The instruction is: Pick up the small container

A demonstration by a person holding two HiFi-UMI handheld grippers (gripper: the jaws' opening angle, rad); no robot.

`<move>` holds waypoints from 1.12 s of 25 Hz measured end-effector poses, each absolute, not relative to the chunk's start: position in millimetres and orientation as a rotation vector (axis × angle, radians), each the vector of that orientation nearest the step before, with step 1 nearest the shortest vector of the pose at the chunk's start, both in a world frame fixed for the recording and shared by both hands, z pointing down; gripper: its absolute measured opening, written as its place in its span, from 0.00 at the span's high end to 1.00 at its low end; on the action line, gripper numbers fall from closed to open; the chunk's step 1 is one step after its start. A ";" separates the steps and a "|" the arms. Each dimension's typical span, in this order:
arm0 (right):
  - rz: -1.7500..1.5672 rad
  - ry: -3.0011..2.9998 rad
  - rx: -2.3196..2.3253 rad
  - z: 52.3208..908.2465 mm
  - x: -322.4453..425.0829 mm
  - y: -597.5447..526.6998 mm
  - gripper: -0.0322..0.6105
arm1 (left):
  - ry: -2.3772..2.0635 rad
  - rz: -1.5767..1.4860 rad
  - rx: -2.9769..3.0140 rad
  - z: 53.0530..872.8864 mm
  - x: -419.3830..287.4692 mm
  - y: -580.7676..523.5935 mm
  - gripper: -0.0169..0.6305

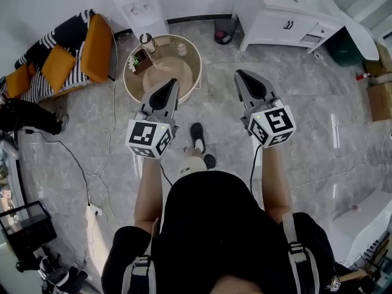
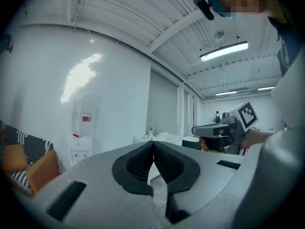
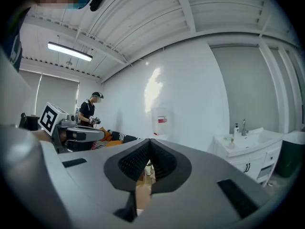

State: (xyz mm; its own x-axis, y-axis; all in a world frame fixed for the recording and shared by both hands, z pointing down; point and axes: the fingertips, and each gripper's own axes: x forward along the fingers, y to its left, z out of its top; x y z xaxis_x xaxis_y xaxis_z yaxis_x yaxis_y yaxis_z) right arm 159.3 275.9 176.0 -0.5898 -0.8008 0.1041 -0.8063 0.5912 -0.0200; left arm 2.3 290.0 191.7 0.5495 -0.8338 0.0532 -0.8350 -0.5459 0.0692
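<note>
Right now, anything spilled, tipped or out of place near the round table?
Nothing stands out. No spill shows on the round table, though its items are too small to judge. Loose cables trail over the floor beside it.

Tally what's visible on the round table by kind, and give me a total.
Lidded cup: 1
Small container: 1
Dark box: 1
Total in view on the round table: 3
</note>
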 end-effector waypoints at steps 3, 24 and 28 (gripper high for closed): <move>0.078 -2.715 1.377 170.5 155.6 243.4 0.94 | -1.465 -0.010 2.682 187.9 -6.5 253.2 0.95; 0.107 -2.684 1.404 164.3 149.9 60.4 0.94 | -1.428 -0.030 2.667 192.1 -9.8 70.2 0.95; 0.121 -2.733 1.320 173.8 150.1 29.1 0.94 | -1.501 0.001 2.627 199.8 -7.2 52.6 0.95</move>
